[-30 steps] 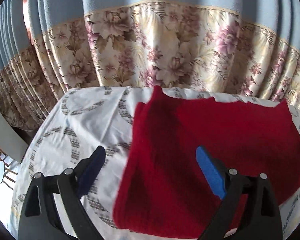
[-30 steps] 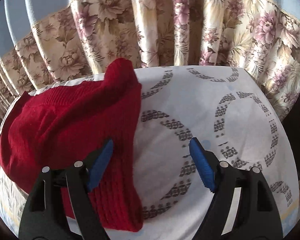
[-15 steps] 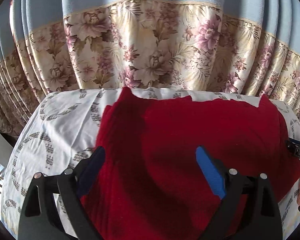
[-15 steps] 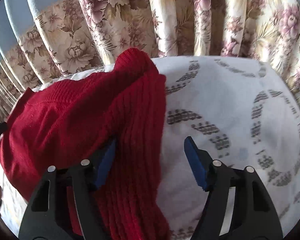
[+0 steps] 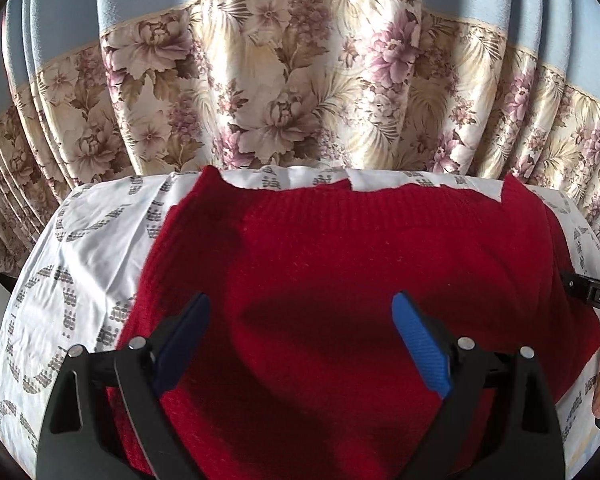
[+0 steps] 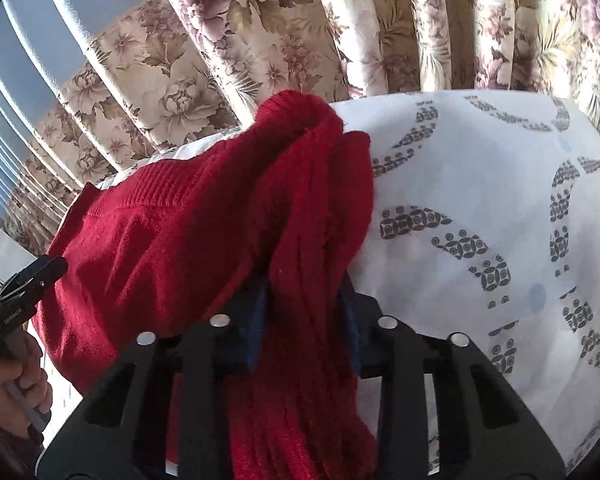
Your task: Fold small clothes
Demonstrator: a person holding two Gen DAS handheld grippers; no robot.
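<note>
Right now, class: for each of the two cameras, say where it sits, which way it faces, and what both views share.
Left wrist: on the left gripper, facing the curtain over the red sweater; its open fingers show.
Right wrist: on the right gripper, facing the curtain over the white cloth; its fingers pinch the sweater's ribbed edge.
Shared: sweater, cloth, curtain; each glimpses the other gripper.

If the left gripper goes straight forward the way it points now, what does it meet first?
Most likely the red sweater, which fills the space between and ahead of the open left gripper. Past it come the patterned tablecloth and the floral curtain; depth is unclear.
</note>
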